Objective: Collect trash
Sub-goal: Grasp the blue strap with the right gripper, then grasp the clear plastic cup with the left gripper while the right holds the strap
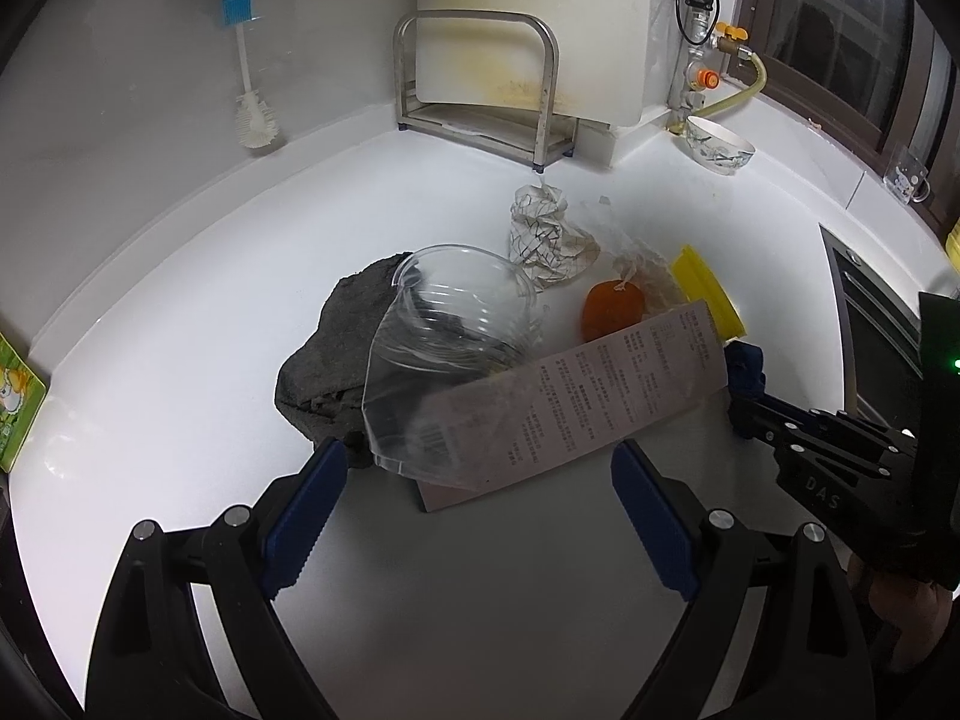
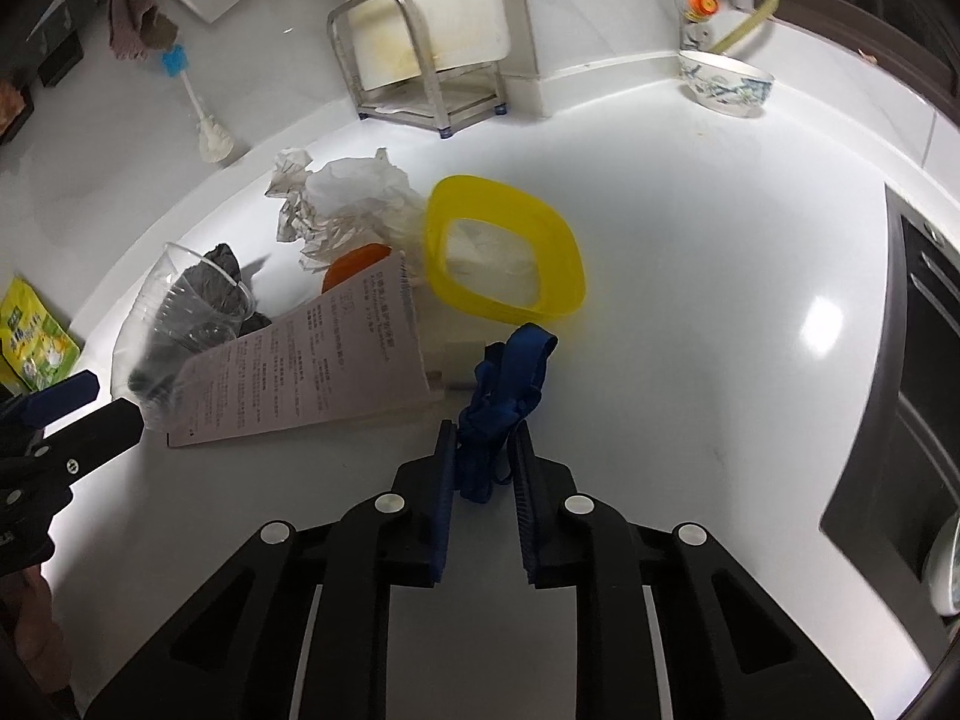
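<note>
Trash lies in a pile on the white counter [image 1: 480, 600]: a clear plastic cup [image 1: 444, 348] on its side over a dark grey cloth [image 1: 336, 348], a printed paper sheet [image 1: 576, 402], crumpled paper [image 1: 546, 240], an orange piece [image 1: 612, 309] and a yellow plastic ring [image 2: 504, 252]. My left gripper [image 1: 480, 456] stands open just in front of the cup and the sheet, holding nothing. To the right of the sheet, my right gripper [image 2: 485, 429] is shut on a blue strap [image 2: 510, 372], whose loop sticks out past the fingertips.
A metal rack [image 1: 480, 78] with a white cutting board stands at the back wall, with a bottle brush [image 1: 252, 96] to its left and a patterned bowl [image 1: 720, 147] to its right. A green packet [image 1: 15, 402] lies at the left edge. A dark hob [image 2: 912, 390] borders the counter on the right.
</note>
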The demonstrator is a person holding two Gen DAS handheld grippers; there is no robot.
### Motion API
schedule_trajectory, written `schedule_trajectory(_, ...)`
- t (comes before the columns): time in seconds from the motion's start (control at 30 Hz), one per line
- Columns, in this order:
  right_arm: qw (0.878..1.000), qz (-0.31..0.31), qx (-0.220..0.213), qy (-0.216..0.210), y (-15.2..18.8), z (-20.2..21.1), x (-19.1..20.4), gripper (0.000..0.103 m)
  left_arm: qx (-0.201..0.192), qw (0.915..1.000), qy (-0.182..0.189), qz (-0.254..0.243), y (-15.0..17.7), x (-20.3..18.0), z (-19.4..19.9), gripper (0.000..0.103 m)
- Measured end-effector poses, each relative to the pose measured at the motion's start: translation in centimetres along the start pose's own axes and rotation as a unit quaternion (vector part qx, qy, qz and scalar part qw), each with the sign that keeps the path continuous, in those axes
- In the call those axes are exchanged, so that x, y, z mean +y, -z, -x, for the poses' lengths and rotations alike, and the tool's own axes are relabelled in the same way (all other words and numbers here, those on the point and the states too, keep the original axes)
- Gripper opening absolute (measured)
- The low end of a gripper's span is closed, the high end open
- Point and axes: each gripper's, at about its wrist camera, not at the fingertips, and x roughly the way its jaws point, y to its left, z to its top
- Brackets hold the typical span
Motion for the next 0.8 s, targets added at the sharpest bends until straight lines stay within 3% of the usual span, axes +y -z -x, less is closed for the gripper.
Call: schedule_trajectory(0.8, 0.999, -0.05, -0.012, 0.001, 1.9, 3.2, -1.9, 0.017, -0.008, 0.9997, -0.014, -0.018, -1.5, -0.6, -3.3, 0.088)
